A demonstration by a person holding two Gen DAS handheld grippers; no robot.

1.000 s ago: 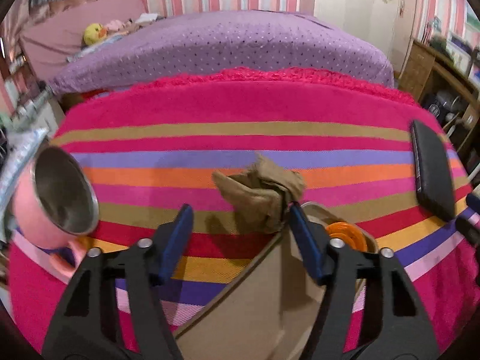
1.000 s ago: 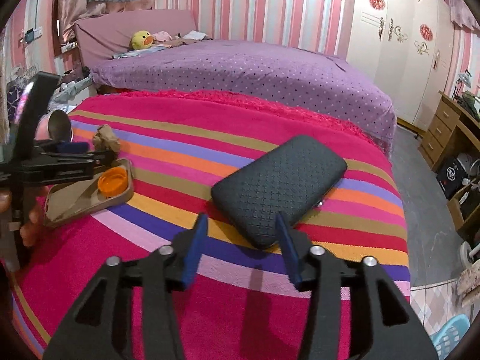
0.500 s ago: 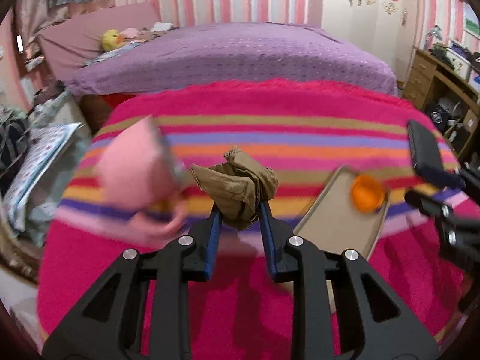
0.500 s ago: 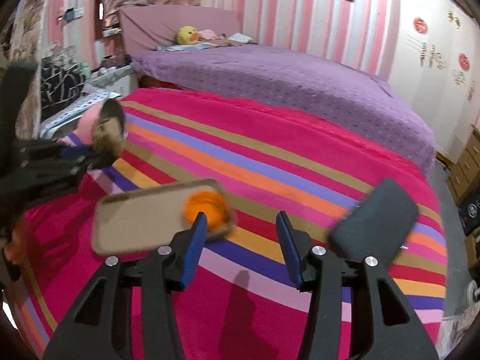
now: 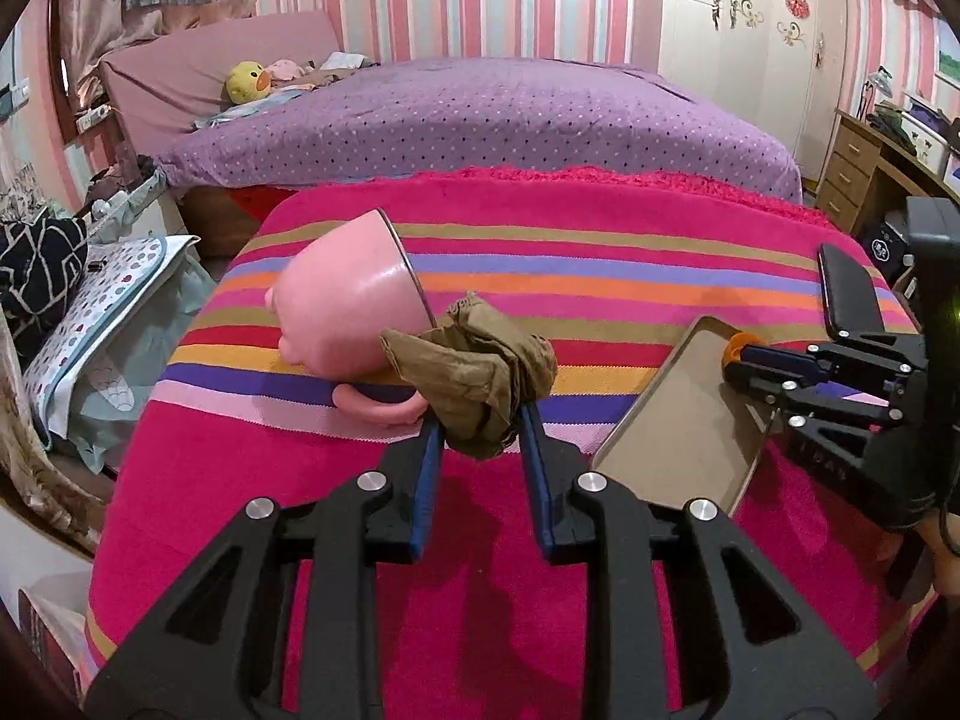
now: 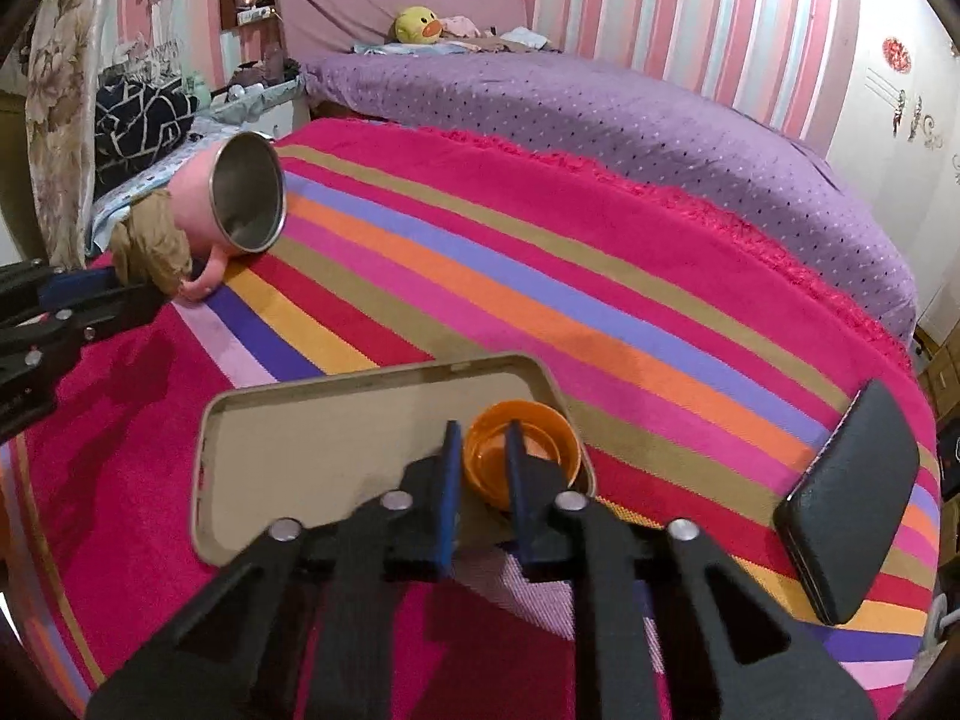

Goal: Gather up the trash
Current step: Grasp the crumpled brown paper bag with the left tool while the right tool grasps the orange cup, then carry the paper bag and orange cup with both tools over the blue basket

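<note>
A: Where is the trash?
B: Crumpled brown paper wad [image 5: 474, 369] is pinched between the blue pads of the left gripper [image 5: 477, 441], held just in front of the pink steel-lined mug [image 5: 354, 306] lying on its side.

A: Right side?
B: Right gripper [image 6: 483, 450]: jaws have just been closing, now clamped on the near rim of the round orange plastic cap [image 6: 522, 453]. The cap sits in the right end of the shallow beige tray [image 6: 300, 456].

A: Surroundings?
B: All on the striped pink blanket [image 6: 540, 276]. A black textured case [image 6: 852, 498] lies right of the tray, apart from it.
</note>
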